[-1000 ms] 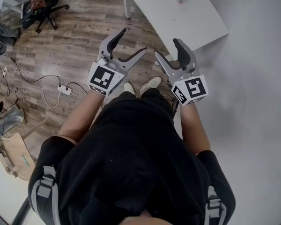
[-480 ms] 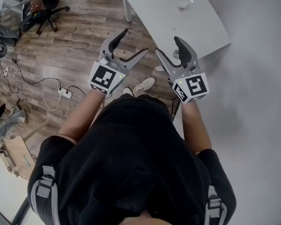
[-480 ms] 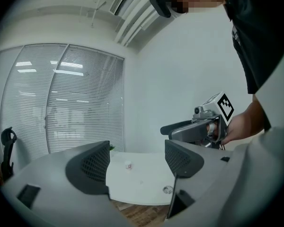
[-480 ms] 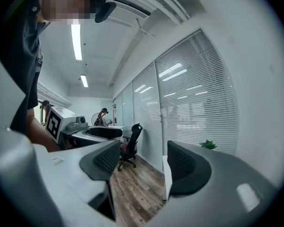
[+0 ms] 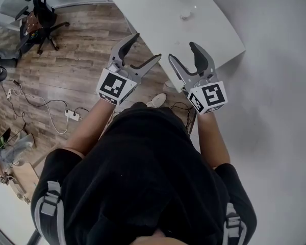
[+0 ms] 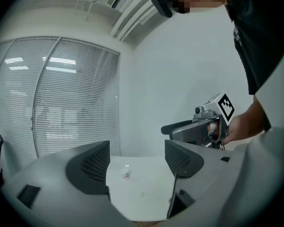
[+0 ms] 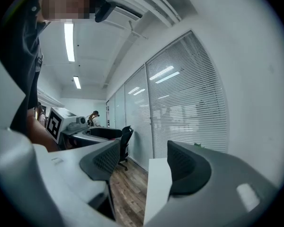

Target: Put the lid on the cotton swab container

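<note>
The container (image 5: 186, 15) stands on the white tabletop (image 5: 158, 14), toward its far side and well apart from both grippers. It is too small to tell whether its lid is on, off or lying nearby. The left gripper view shows it as a small pale item, with a fainter speck nearer the front edge that cannot be identified.

Change over the last second: in the head view the tabletop and container have shifted down toward the grippers. Judgement: the person is walking up to the table, and the task proper has not begun.

Left gripper (image 5: 145, 47): jaws apart, nothing between them; the tabletop shows through the gap. Right gripper (image 5: 182, 52): jaws apart, nothing between them; its view looks past the table edge to the wooden floor (image 5: 81, 60). Both are held side by side ahead of the torso, in the same pose as before.

Next: close the remaining distance, then locate the lid before lowering either gripper.
</note>
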`<control>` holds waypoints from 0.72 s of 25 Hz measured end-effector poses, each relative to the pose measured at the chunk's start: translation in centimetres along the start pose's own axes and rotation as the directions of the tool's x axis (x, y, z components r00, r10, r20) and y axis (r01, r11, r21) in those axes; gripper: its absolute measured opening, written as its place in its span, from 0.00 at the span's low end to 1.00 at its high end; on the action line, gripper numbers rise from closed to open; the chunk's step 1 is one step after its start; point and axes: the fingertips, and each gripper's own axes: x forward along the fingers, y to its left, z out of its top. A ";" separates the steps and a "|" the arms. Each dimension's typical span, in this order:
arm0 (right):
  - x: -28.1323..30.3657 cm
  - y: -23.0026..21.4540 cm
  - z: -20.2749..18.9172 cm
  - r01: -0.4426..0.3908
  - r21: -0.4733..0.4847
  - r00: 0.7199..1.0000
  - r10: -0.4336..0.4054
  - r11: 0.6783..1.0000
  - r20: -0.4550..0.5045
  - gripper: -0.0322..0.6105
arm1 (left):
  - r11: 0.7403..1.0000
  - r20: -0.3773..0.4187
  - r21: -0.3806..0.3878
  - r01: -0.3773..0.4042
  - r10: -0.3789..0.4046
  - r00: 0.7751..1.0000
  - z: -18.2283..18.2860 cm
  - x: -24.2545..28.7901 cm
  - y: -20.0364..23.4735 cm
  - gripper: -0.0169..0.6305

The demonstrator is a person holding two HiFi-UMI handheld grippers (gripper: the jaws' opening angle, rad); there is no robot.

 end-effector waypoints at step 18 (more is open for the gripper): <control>0.6 -8.2 0.0 0.168 0.058 0.986 -0.168 0.984 0.009 0.53 | 0.986 -0.035 -0.025 0.165 -0.166 0.986 -0.9 8.8 0.5 0.57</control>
